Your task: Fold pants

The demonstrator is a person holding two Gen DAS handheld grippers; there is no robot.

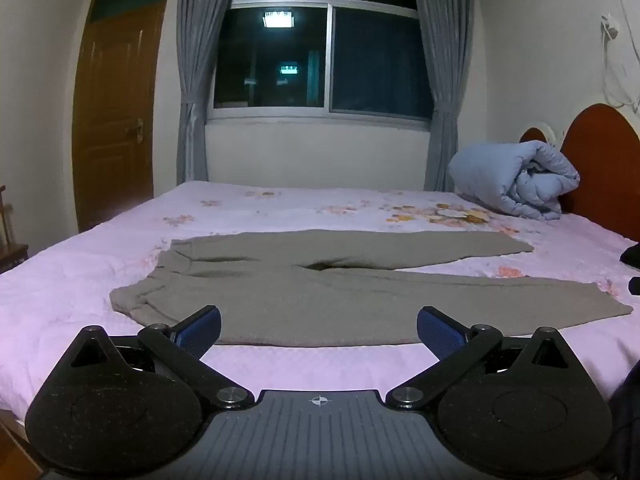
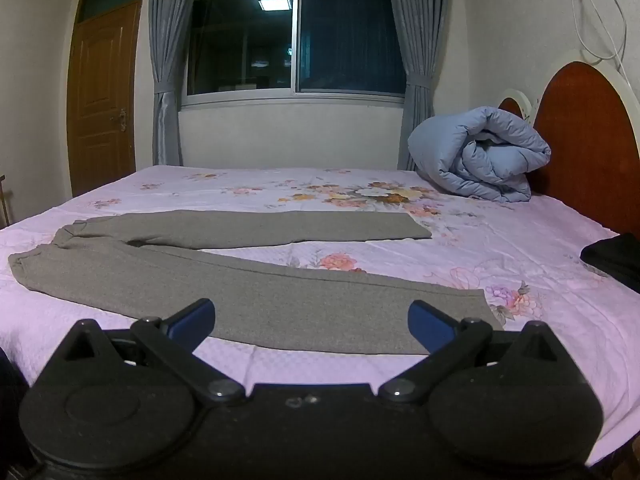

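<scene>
Grey pants [image 1: 320, 300] lie flat on the pink floral bed sheet [image 1: 60, 304], waistband to the left, both legs spread apart and pointing right. They also show in the right wrist view [image 2: 256, 292]. My left gripper [image 1: 319, 330] is open and empty, hovering at the near edge of the near leg, toward the waist. My right gripper [image 2: 311, 322] is open and empty, at the near edge of the near leg close to its cuff. Neither gripper touches the cloth.
A rolled blue duvet [image 2: 480, 152] lies by the red headboard [image 2: 584, 140] at the far right. A dark garment [image 2: 612, 256] lies at the bed's right edge. A window with grey curtains [image 1: 320, 52] and a wooden door [image 1: 116, 112] stand behind the bed.
</scene>
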